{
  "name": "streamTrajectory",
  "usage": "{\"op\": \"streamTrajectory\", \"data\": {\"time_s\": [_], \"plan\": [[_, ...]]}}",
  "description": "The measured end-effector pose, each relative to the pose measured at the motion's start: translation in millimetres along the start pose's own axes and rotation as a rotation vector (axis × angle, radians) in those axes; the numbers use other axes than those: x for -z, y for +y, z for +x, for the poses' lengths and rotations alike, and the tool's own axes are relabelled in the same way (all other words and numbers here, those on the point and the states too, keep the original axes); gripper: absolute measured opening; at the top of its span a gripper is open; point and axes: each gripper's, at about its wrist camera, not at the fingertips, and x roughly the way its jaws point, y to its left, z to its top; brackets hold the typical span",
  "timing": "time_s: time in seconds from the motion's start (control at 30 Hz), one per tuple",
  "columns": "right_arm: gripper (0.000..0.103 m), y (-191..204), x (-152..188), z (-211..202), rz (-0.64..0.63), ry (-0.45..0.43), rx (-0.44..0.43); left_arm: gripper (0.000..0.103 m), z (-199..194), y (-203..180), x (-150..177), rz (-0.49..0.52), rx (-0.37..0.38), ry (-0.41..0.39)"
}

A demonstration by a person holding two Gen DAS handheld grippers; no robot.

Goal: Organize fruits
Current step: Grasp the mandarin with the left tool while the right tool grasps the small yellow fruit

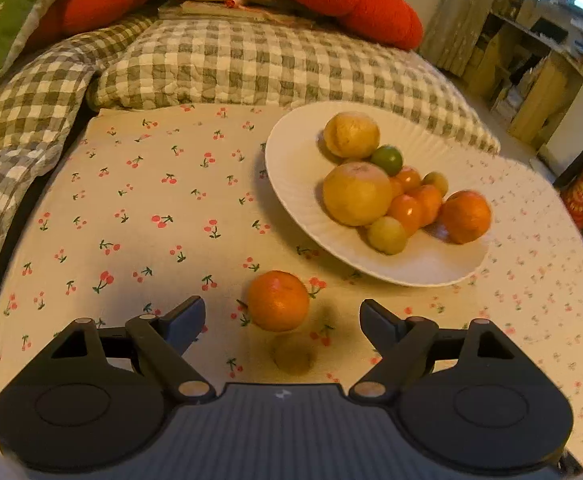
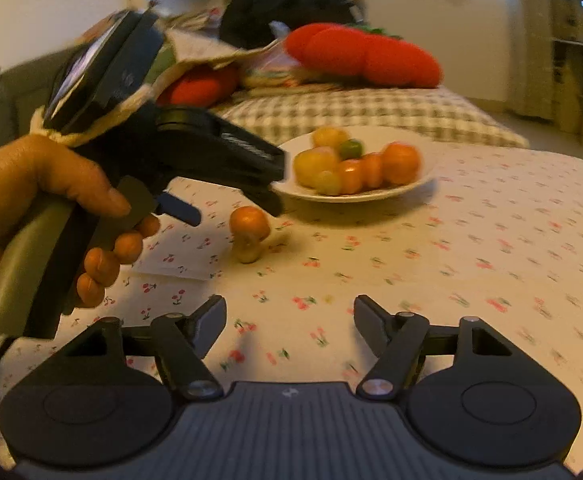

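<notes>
Orange (image 1: 278, 301) lies just ahead between your left gripper's (image 1: 282, 322) open, empty jaws; right gripper (image 2: 290, 322) gapes farther off.

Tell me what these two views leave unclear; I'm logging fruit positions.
- Small greenish fruit beside the loose orange: blurred in the left wrist view, kind unclear.
- Fruits on the white plate: motion-smeared in the right wrist view, count uncertain.
- Plate's left rim: hidden by the left claw.

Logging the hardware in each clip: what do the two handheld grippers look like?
Both the left gripper and the right gripper are matte black plastic, with a ribbed body, round side discs, silver pivot pins and flat jaws. From the right wrist view, the left one has an olive-green handle.
</notes>
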Motion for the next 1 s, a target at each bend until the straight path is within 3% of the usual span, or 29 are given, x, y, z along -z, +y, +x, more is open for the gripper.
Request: {"op": "streamTrajectory", "data": {"time_s": [0.07, 0.2, 0.27, 0.43, 0.7, 0.87, 1.0], "plan": [[0.062, 6, -4, 14, -0.037, 0.011, -0.014, 0.082, 6, 4, 1, 0.010, -0.016, 0.005], [0.058, 15, -10, 36, -0.090, 0.022, -0.039, 0.065, 16, 13, 2, 0.019, -0.009, 0.031], [0.058, 16, -12, 45, -0.091, 0.028, -0.049, 0.060, 17, 15, 2, 0.025, 0.002, 0.023], [0.056, 23, -15, 60, -0.112, 0.035, -0.059, 0.036, 15, 18, -1, 0.018, 0.059, 0.006], [0.046, 35, -20, 71, -0.131, 0.029, -0.042, 0.035, 12, 22, -3, 0.007, 0.061, -0.005], [0.022, 38, -20, 73, -0.137, 0.026, -0.010, 0.035, 10, 23, -3, 0.007, 0.060, -0.007], [0.022, 37, -14, 64, -0.127, 0.021, -0.003, 0.035, 8, 23, -2, 0.019, 0.056, -0.014]]}}
